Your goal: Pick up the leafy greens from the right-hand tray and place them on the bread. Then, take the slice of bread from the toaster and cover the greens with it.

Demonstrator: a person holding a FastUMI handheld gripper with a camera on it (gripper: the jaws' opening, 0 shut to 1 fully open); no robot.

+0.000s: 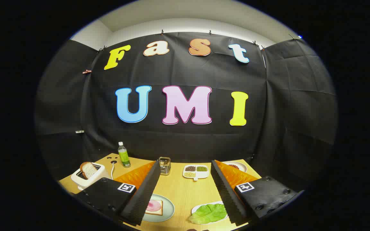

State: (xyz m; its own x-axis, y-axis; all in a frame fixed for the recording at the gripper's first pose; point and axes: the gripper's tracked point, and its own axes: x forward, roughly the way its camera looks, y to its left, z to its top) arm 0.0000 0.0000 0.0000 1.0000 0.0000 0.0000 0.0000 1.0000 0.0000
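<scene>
The claw (185, 192) hangs above the desk (178, 189) with its 2 fingers spread wide and nothing between them. The leafy greens (209, 213) lie low between the fingers, close against the right one, on a white tray (198, 208), long axis running across the claw's line. A short drop forward and slightly right should likely reach them. Beside the left finger, a plate (169, 211) carries the bread (154, 207) topped with a pink slice. Beyond the left finger, the toaster (88, 178) holds 1 slice (89, 169) upright. Farther out: a divided dish (196, 172) of 3 kinds of beans, a bottle (124, 155).
</scene>
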